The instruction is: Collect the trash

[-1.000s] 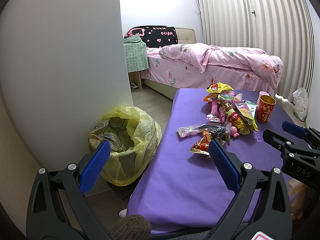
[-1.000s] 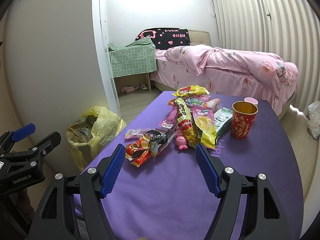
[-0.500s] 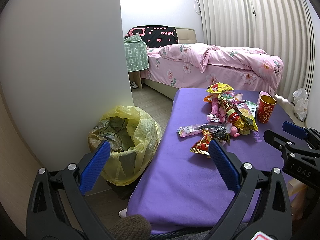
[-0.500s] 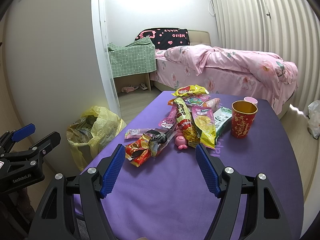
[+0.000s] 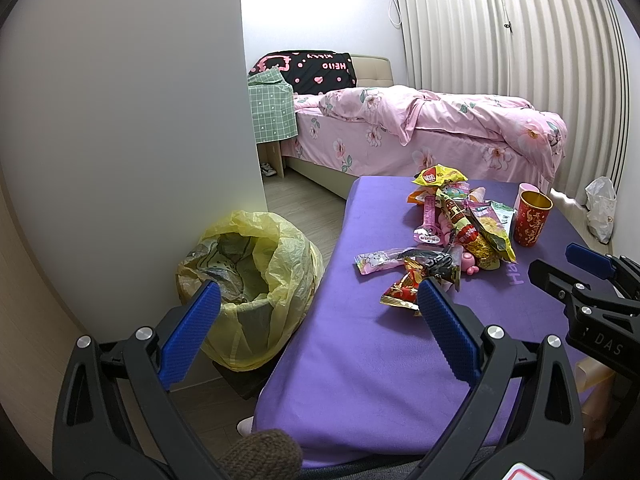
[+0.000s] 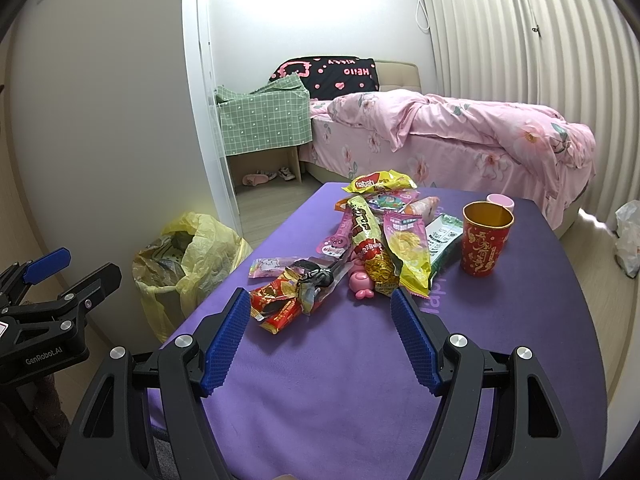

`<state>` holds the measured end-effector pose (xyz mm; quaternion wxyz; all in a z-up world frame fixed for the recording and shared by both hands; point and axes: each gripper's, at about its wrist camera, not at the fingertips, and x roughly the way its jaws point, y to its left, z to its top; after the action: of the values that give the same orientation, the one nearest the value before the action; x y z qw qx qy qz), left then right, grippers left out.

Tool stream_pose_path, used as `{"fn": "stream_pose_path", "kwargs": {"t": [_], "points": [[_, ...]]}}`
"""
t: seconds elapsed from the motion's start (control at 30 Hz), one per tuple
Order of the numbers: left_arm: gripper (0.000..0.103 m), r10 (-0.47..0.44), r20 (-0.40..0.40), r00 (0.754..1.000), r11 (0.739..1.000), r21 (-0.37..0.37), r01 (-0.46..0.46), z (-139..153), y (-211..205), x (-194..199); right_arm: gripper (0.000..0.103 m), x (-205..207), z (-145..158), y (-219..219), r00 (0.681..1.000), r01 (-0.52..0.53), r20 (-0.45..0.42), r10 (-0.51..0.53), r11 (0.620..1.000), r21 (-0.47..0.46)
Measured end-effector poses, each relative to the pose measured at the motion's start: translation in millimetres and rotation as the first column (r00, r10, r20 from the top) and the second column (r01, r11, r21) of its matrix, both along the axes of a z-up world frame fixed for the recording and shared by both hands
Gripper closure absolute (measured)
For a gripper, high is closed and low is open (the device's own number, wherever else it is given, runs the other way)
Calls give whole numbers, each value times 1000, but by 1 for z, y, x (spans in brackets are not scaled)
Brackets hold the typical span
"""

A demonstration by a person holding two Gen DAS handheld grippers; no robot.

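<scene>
**A:** How far along is the clearing-up?

**B:** By my reading it has barely begun. A loose heap of crinkled foil and plastic snack wrappers (image 6: 360,248), in red, yellow, pink and green, lies on the purple cloth-covered table (image 6: 360,380), running from the middle toward the far edge. Nearest the near edge is a crumpled red and gold wrapper (image 6: 280,304) with a black one (image 6: 316,276) across it. Nothing is lifted.

**A:** And the grippers?

**B:** The right gripper (image 6: 320,336), black with blue ribbed pads, hovers above the near part of the table, its jaws spread wide and empty, aimed at the red wrapper. The left gripper (image 5: 316,336) is likewise spread and empty, straddling the table's left edge. Each one shows at the side of the other's view.

**A:** Where does the rubbish go?

**B:** Into a bin lined with a yellow plastic bag (image 5: 256,276), standing on the floor just beside the table's left edge, against a white wall. Its mouth is open. Some crumpled, pale material sits low inside; I cannot tell what it is.

**A:** Any other containers?

**B:** A red paper cup with gold lining (image 6: 486,240) stands upright near the far right corner, beside the heap; nothing shows inside it from here. A small pink cup (image 6: 500,201) sits just behind it, contents hidden.
</scene>
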<state>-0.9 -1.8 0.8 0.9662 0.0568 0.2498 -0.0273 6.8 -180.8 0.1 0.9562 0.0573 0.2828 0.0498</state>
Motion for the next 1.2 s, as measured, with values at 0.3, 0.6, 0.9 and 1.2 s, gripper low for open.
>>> {"fn": "stream_pose_path", "kwargs": {"t": [0.3, 0.6, 0.9, 1.2], "points": [[9, -81, -37, 996, 996, -50, 79, -4, -3, 13, 34, 3, -1, -15, 999, 51, -3, -51, 999, -14], [9, -261, -81, 962, 963, -86, 254, -22, -26, 52, 34, 20, -7, -56, 988, 153, -22, -155, 986, -73], [9, -408, -108, 906, 887, -283, 366, -25, -40, 124, 34, 57, -24, -106, 975, 206, -52, -215, 969, -136], [9, -443, -152, 883, 887, -217, 408, -41, -73, 184, 34, 132, -48, -153, 967, 221, -94, -236, 964, -147]]}}
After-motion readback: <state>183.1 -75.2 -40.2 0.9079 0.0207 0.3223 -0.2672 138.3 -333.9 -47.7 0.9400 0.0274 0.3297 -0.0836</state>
